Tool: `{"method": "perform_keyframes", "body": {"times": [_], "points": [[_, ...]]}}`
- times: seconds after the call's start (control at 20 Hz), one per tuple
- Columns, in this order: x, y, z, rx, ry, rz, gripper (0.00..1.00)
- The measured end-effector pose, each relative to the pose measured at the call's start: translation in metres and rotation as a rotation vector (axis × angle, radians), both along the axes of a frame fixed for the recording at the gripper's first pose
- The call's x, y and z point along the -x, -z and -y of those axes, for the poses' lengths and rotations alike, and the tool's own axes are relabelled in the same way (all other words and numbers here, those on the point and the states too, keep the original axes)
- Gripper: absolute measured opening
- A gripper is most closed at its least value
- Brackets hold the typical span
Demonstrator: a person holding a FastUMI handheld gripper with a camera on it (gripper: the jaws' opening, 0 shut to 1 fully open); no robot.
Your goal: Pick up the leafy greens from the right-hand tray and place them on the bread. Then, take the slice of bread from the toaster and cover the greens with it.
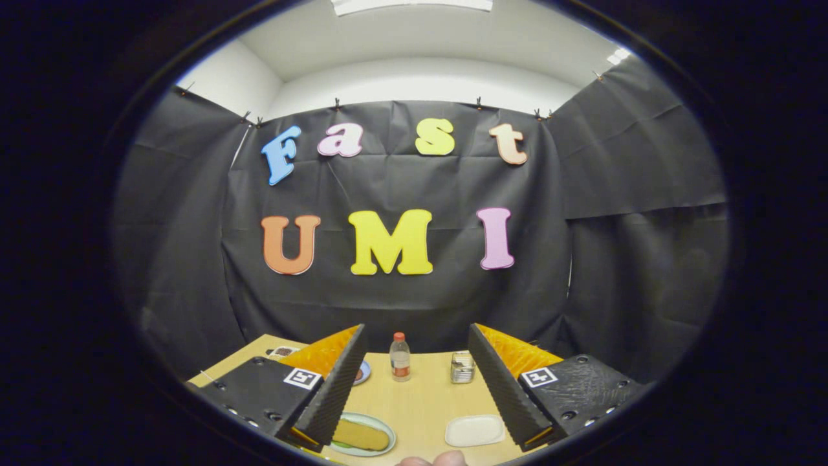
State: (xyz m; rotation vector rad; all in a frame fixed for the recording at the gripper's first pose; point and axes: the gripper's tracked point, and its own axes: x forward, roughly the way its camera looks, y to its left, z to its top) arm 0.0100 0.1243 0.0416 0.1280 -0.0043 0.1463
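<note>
Gripper view: claw (pixel 414 378) open, empty; left finger partly hides bread (pixel 362 435).

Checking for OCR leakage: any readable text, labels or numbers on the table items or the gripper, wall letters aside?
None legible.
Clear plastic bottle with red cap: label too small to read.
Small glass jar: no readable text.
Black-and-white square markers on the open, empty gripper: patterns, not text.

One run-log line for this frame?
tool: open, empty, raised | bread: covers greens on plate | tray: empty | bottle, jar: beyond
</note>
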Motion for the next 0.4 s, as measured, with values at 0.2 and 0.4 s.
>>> {"method": "perform_keyframes", "body": {"times": [0.2,0.4], "points": [[0.001,0.005,-0.010,-0.014,-0.002,-0.009,0.96],[0.003,0.003,-0.013,-0.022,-0.001,-0.005,0.96]]}}
